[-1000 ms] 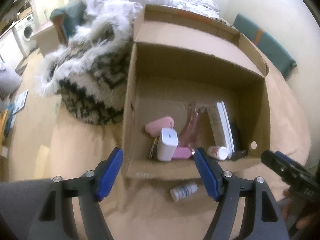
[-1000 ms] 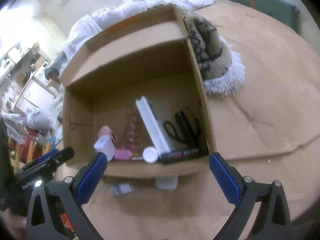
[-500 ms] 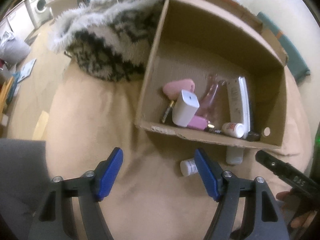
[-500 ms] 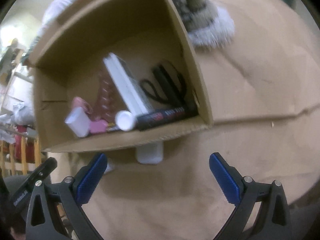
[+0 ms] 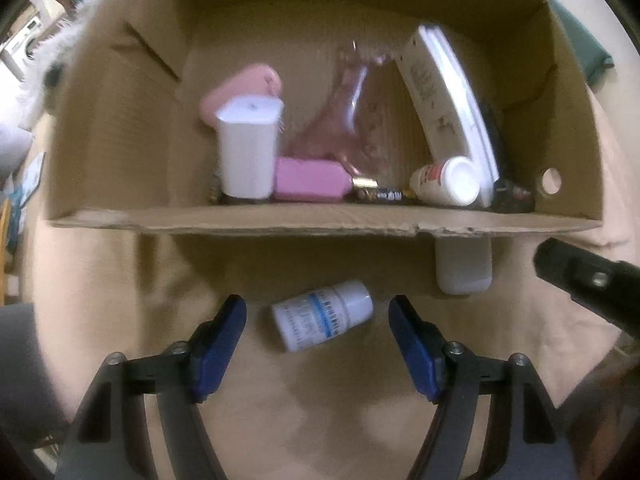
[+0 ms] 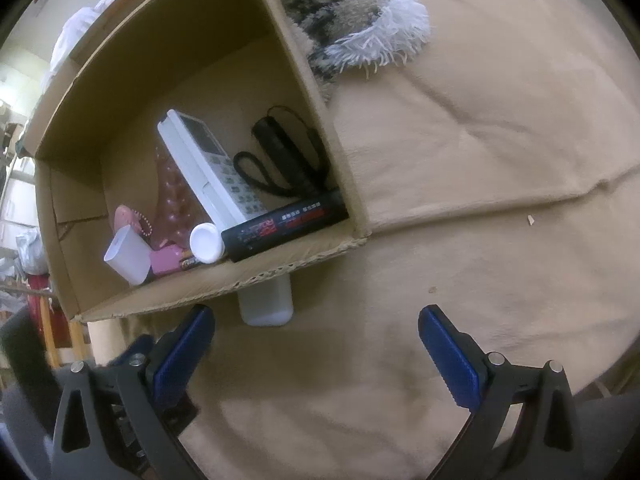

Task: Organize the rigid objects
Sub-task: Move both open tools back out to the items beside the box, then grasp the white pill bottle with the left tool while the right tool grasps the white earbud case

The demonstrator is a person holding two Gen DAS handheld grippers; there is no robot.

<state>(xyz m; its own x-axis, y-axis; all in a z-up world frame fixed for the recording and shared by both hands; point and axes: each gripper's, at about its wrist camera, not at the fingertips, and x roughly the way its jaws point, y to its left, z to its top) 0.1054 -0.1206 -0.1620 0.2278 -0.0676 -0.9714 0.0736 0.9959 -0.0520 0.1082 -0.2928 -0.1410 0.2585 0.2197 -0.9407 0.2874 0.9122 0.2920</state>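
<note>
A small white bottle with a blue label (image 5: 322, 314) lies on its side on the tan sheet, just ahead of and between the fingers of my open left gripper (image 5: 318, 312). A white plastic container (image 5: 463, 268) sticks out from under the cardboard box's front wall (image 5: 280, 222); it also shows in the right wrist view (image 6: 266, 300). My right gripper (image 6: 316, 328) is open and empty, just right of that container. The box (image 6: 304, 252) holds a white remote (image 6: 208, 164), a black marker (image 6: 284, 224), scissors (image 6: 280, 160), pink items (image 5: 308, 180) and a white cup (image 5: 248, 148).
A fuzzy black-and-white blanket (image 6: 348, 12) lies beside the box's right wall. The tan sheet (image 6: 480, 160) spreads wide to the right. The right gripper's finger (image 5: 580, 276) shows at the right edge of the left wrist view.
Both grippers have dropped lower and moved closer to the box front. The small bottle now lies between the left fingers. The white container now lies just left of the right gripper.
</note>
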